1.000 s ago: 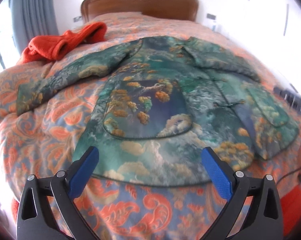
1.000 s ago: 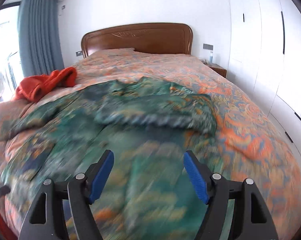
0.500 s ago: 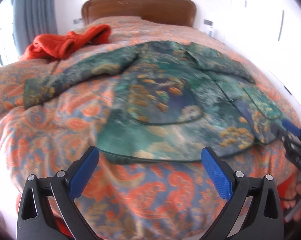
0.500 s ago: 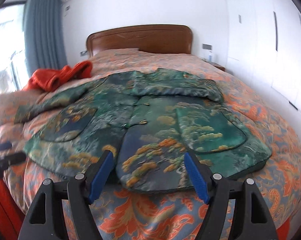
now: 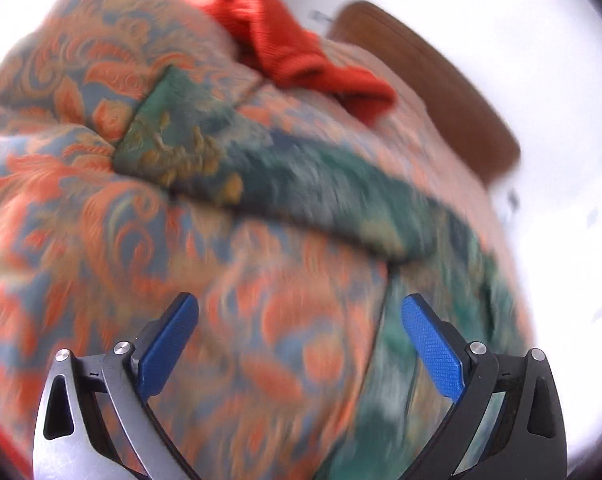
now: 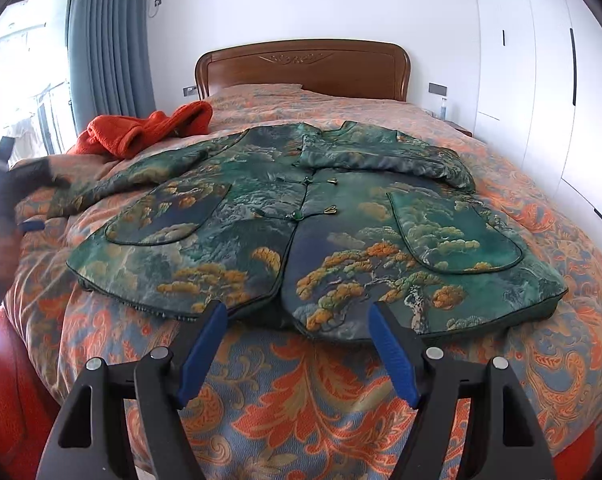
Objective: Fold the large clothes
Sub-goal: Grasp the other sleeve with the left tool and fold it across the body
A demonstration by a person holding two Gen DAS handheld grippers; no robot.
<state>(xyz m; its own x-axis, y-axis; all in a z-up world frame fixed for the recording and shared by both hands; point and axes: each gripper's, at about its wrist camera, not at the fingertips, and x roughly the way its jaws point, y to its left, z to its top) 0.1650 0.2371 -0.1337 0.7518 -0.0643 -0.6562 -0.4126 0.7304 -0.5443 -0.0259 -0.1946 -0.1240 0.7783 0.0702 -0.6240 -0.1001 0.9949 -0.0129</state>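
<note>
A large green jacket (image 6: 301,216) with a pine-and-cloud print lies flat, front up, on the bed. Its right sleeve is folded across the chest; its left sleeve (image 6: 133,178) stretches out to the left. My right gripper (image 6: 299,316) is open and empty, just in front of the jacket's bottom hem. My left gripper (image 5: 299,312) is open and empty over the quilt at the bed's left side, near the outstretched sleeve (image 5: 229,160); this view is blurred. The left gripper also shows in the right wrist view (image 6: 25,216) at the far left.
An orange-and-blue paisley quilt (image 6: 301,408) covers the bed. A red garment (image 6: 149,130) is bunched at the back left, near the sleeve end. A wooden headboard (image 6: 301,66) stands behind, curtains and a window to the left, white wardrobes to the right.
My left gripper has swung from the foot of the bed round to the left side, toward the outstretched sleeve. My right gripper has drawn back to the jacket's hem. Both stay open.
</note>
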